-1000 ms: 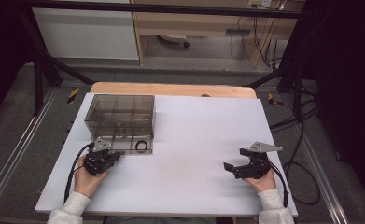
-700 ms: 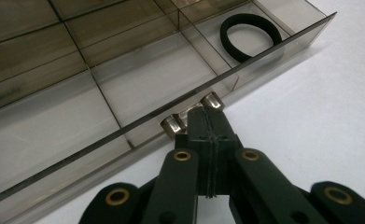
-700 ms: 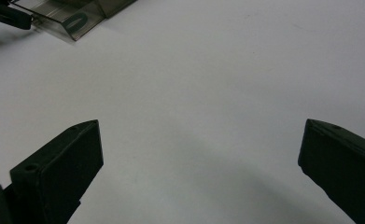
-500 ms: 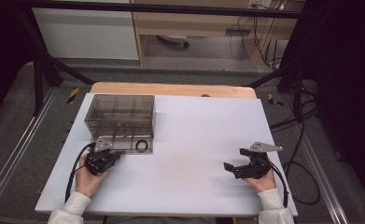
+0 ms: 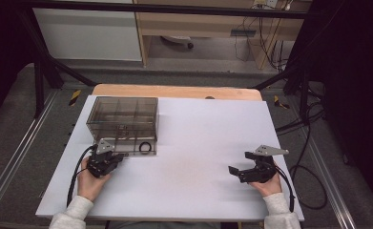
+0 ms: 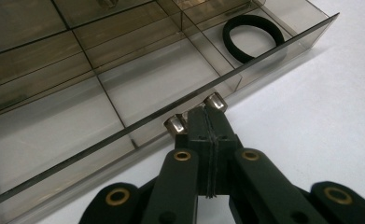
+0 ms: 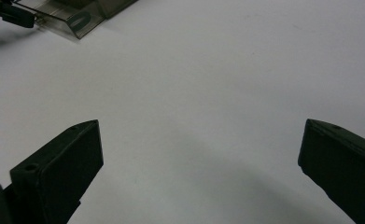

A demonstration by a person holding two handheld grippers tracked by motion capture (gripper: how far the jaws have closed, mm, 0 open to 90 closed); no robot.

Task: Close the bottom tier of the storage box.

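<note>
My left gripper jaws closed tight, seemingly pinching the drawer's front lip just ahead; drawer's long edge runs crosswise to them; right gripper jaws wide open, empty, well apart over the tabletop

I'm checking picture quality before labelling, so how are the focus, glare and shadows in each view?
High view: soft, dim surroundings, bright table. Left gripper view: sharp on the drawer and black ring, slight sheen on its front wall. Right gripper view: blurred jaws, a curved shadow between them.

Lab: framed rig, trailing cables
</note>
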